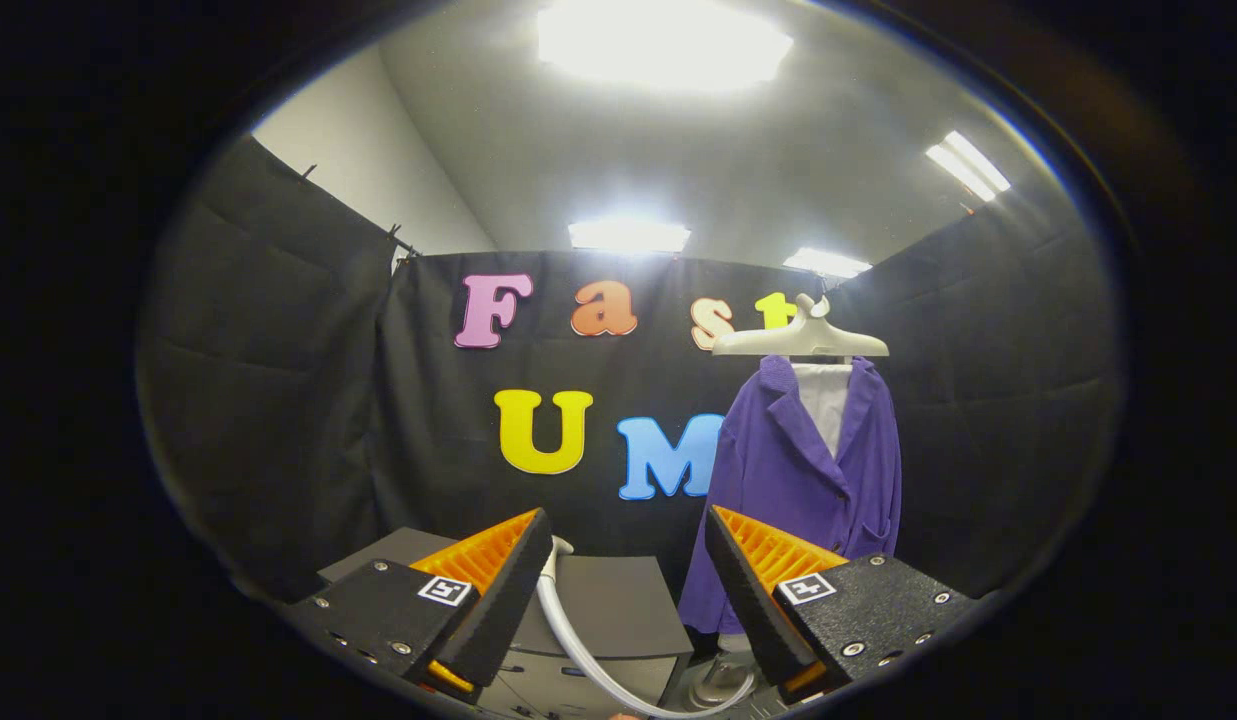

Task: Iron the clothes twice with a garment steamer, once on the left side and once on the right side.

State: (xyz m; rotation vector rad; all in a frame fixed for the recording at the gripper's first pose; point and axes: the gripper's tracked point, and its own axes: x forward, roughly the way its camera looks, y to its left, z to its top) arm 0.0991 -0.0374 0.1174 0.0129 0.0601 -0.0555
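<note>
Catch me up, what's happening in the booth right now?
The tool is open and holding nothing, its fingers spread wide. A purple jacket hangs on a white hanger beyond the right finger. A white hose curves between the fingers over a grey surface. Steaming looks not yet begun.

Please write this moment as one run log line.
gripper: open, holding nothing | hose: between fingers, below | purple jacket: on hanger, beyond right finger | ironing: not begun
</note>
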